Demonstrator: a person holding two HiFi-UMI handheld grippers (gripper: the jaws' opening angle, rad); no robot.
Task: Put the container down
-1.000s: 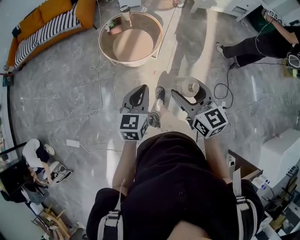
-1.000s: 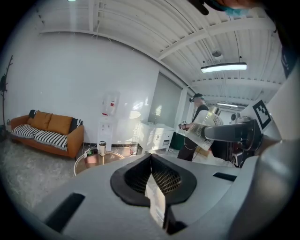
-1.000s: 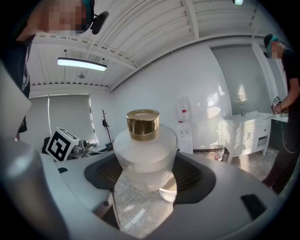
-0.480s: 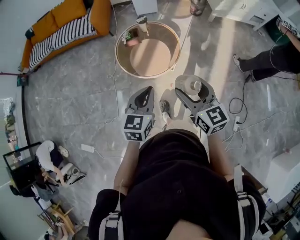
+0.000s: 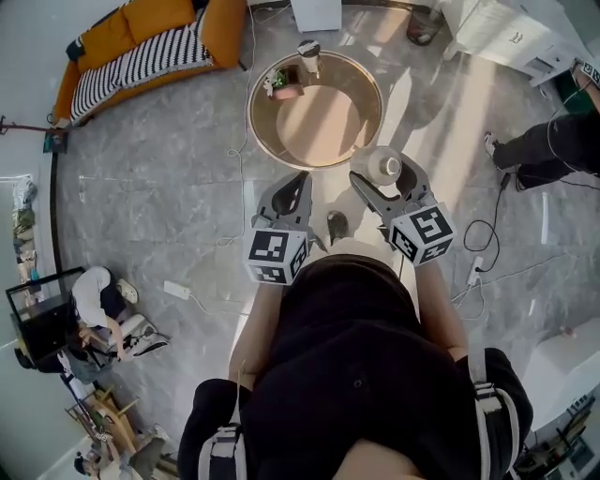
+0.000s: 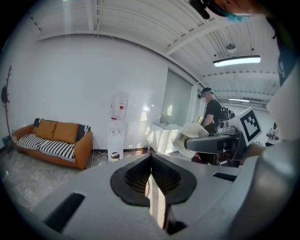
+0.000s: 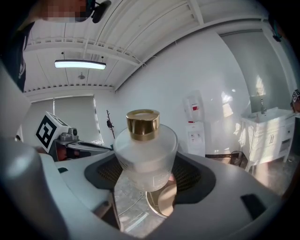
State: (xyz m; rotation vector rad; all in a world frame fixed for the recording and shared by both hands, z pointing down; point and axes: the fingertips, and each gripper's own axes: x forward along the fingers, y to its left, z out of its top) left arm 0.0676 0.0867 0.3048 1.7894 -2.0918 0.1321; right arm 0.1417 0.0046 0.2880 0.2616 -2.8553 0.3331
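The container (image 5: 384,167) is a frosted white bottle with a gold cap (image 7: 142,123). It stands upright between the jaws of my right gripper (image 5: 382,174), which is shut on it at chest height. In the right gripper view its body (image 7: 146,154) fills the gap between the pads. My left gripper (image 5: 298,180) is held beside it, shut, with nothing between its jaws (image 6: 151,161). The left gripper view also catches the bottle (image 6: 192,136) off to the right. A round wooden table (image 5: 323,127) lies on the floor just ahead of both grippers.
On the table's far edge sit a small potted plant (image 5: 281,82) and a cup (image 5: 308,54). An orange sofa (image 5: 141,47) is at far left, a white cabinet (image 5: 506,28) at far right. A person's legs (image 5: 544,145) show at right; cables (image 5: 478,234) cross the floor.
The person has walked forward: the round table has come much closer to the grippers. Both grippers keep the same pose, the right one still holding the bottle.
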